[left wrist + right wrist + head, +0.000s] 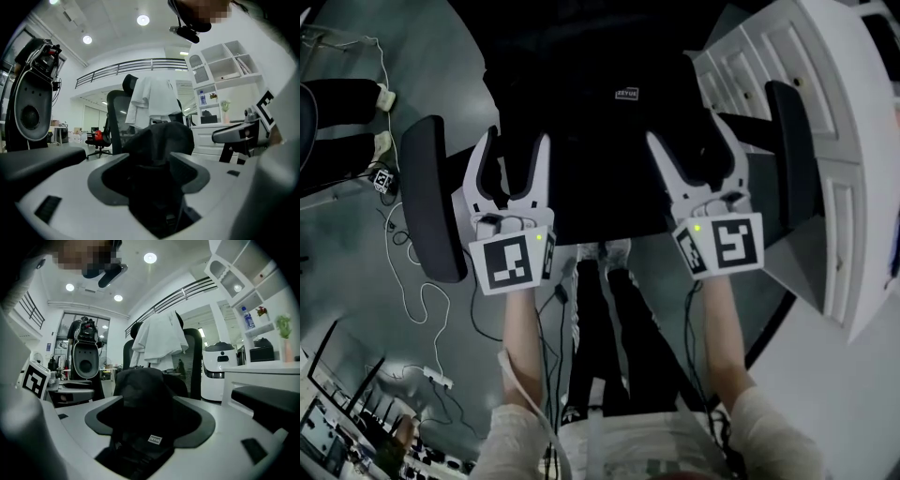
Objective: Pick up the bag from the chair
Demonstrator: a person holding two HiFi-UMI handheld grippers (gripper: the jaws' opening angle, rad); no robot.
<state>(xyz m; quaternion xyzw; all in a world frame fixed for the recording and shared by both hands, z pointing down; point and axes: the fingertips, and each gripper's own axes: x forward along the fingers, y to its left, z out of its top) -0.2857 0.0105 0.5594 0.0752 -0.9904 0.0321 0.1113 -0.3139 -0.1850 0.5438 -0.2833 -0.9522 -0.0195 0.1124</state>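
A black bag (609, 131) with a small label lies on the seat of a black office chair, between its left armrest (431, 197) and right armrest (792, 155). My left gripper (511, 159) is open, its jaws reaching over the bag's near left part. My right gripper (694, 150) is open too, over the near right part. In the left gripper view the bag (159, 140) bulges up between the spread jaws of the left gripper (150, 168). In the right gripper view the bag (140, 385) fills the gap of the right gripper (150, 413). Neither grips it.
A white drawer cabinet (825, 122) stands close to the chair's right side. Cables and a power strip (436, 378) lie on the grey floor at the left. Behind the chair stands another chair draped with a white garment (150, 101), and white shelves (225, 70) are further back.
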